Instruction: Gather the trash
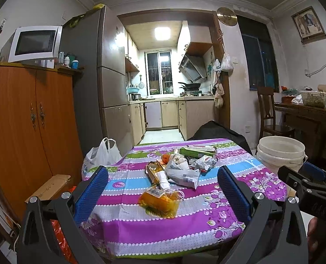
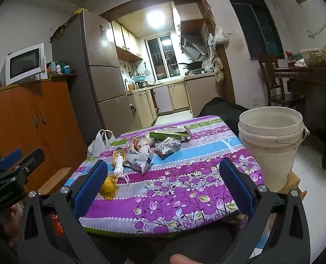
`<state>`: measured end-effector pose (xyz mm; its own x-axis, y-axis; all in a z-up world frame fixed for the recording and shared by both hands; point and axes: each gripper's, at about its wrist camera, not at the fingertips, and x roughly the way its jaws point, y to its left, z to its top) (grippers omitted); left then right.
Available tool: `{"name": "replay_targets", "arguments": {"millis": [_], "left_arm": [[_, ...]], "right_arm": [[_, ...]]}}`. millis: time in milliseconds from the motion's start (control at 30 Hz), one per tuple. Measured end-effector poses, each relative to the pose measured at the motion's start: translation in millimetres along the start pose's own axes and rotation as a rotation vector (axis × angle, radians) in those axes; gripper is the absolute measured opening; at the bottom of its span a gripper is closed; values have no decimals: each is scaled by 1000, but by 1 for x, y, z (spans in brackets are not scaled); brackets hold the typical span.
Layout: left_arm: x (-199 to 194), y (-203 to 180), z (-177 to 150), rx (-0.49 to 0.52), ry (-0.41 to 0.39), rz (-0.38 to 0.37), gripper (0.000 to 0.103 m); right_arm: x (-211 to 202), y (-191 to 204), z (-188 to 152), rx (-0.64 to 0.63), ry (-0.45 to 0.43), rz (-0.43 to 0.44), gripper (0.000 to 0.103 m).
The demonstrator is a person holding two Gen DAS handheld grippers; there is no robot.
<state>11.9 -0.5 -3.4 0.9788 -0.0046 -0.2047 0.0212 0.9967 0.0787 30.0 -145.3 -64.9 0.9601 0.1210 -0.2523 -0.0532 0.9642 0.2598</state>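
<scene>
Both claws are hovering at the near edge of a small table (image 1: pixel 240 160) draped in a purple, blue and green floral cloth, and both are standing wide apart with nothing between their blue pads. The left gripper (image 1: pixel 163 189) is facing the trash head on: a yellow-orange plastic wrapper (image 1: pixel 159 201) is lying on the cloth just ahead of it, roughly centred in the gap between its fingers and not touching either one. Beyond that wrapper, further up the table, the main pile is sitting: a gold packet (image 1: pixel 154 170) with a white rolled piece (image 1: pixel 164 181) lying over it, a crumpled white-and-blue paper package (image 1: pixel 184 175), a crumpled silver-and-red wrapper (image 1: pixel 204 161) and a green carton (image 1: pixel 197 151) at the far side.

The right gripper (image 2: pixel 163 183) is held further right, over bare cloth. From its view the yellow-orange wrapper (image 2: pixel 109 186) is sitting just beside the tip of its left finger (image 2: pixel 90 187), partly hidden by it, while the rest of the pile, with the paper package (image 2: pixel 140 159) and the green carton (image 2: pixel 169 134), is lying ahead and to the left, well apart from its fingers. A white bucket (image 2: pixel 270 145) is standing just off the table's right edge, ahead of the right finger. A white plastic bag (image 1: pixel 102 154) is sitting off the table's left side
</scene>
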Motion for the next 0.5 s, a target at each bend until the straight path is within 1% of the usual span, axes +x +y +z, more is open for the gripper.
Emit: {"name": "replay_targets", "arguments": {"millis": [500], "left_arm": [[1,-1,0,5,8,4,99]], "right_arm": [[0,-2,-1,4,6,-9,98]]}}
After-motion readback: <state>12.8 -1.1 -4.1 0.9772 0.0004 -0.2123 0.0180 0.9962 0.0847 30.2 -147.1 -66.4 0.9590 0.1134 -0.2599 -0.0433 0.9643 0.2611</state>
